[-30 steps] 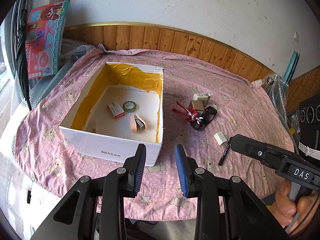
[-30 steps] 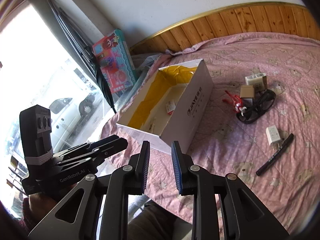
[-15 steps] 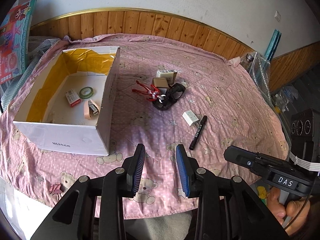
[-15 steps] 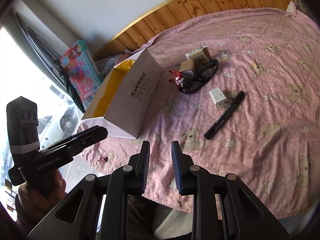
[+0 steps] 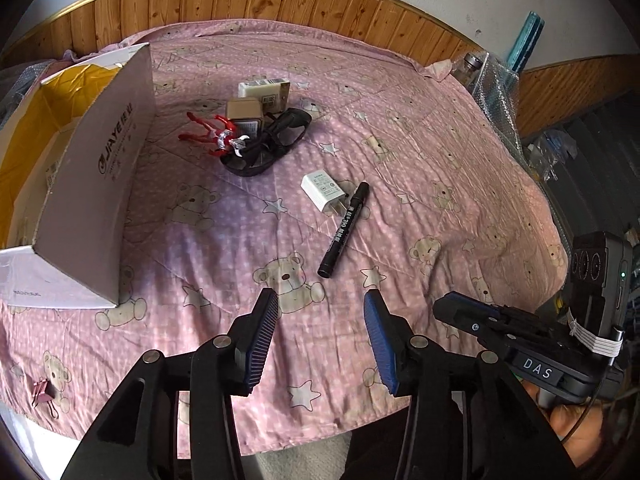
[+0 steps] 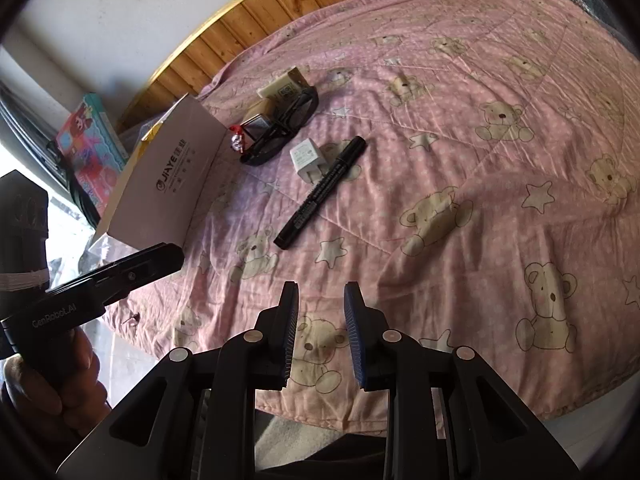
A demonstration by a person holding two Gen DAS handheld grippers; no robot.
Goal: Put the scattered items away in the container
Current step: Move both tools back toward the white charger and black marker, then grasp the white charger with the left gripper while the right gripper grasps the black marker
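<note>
Both claws are held apart and empty: left claw (image 5: 320,336), right claw (image 6: 321,332). Left on the bed (image 5: 440,128) outside the white box (image 5: 100,184): marker (image 5: 344,230), charger plug (image 5: 322,192), sunglasses (image 5: 268,146), red clip (image 5: 208,132), two small boxes, pink binder clip (image 5: 43,394). Most tidying is judged undone.

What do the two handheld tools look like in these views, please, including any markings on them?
Both are matte black, with angular linkage arms, silver pivot pins and blue ribbed pads. The left tool shows "GenRobot.AI" in pale lettering on its side in the right wrist view. The right tool carries a "DAS" label, a white band round its camera block and a small green light.
</note>
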